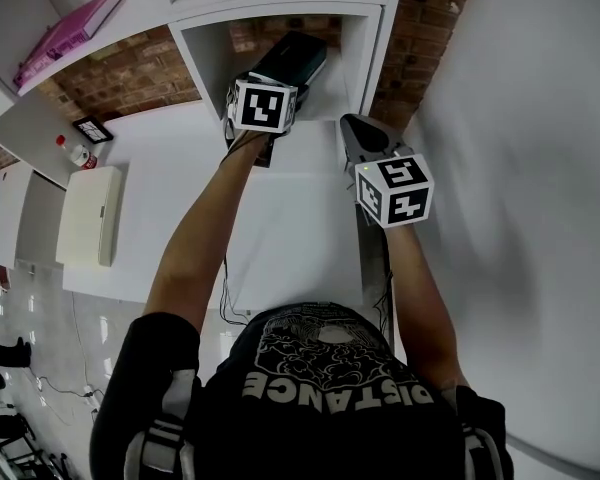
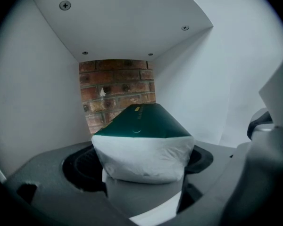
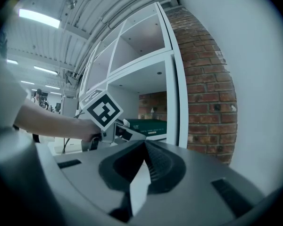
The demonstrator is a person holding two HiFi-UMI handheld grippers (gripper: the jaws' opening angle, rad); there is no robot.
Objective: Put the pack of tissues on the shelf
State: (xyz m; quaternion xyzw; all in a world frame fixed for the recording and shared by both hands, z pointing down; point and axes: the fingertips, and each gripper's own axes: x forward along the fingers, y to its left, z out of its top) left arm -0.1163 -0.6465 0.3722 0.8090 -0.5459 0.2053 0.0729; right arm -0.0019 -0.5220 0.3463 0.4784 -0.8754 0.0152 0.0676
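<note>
Though the marker cube (image 1: 263, 105) blocks its jaws in the head view, the left gripper (image 2: 141, 158) view shows them spread wide, one either side of the pack of tissues (image 2: 142, 126), not squeezing it. Pack lies inside the shelf (image 2: 37, 102) compartment, upper centre. Its underside is hidden and its print unreadable. Right gripper (image 3: 144, 147) closed, empty, outside the opening.

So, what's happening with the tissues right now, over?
Left gripper open, tissue pack between its jaws. Pack inside the shelf. Right gripper shut, empty. Nothing in the way.
</note>
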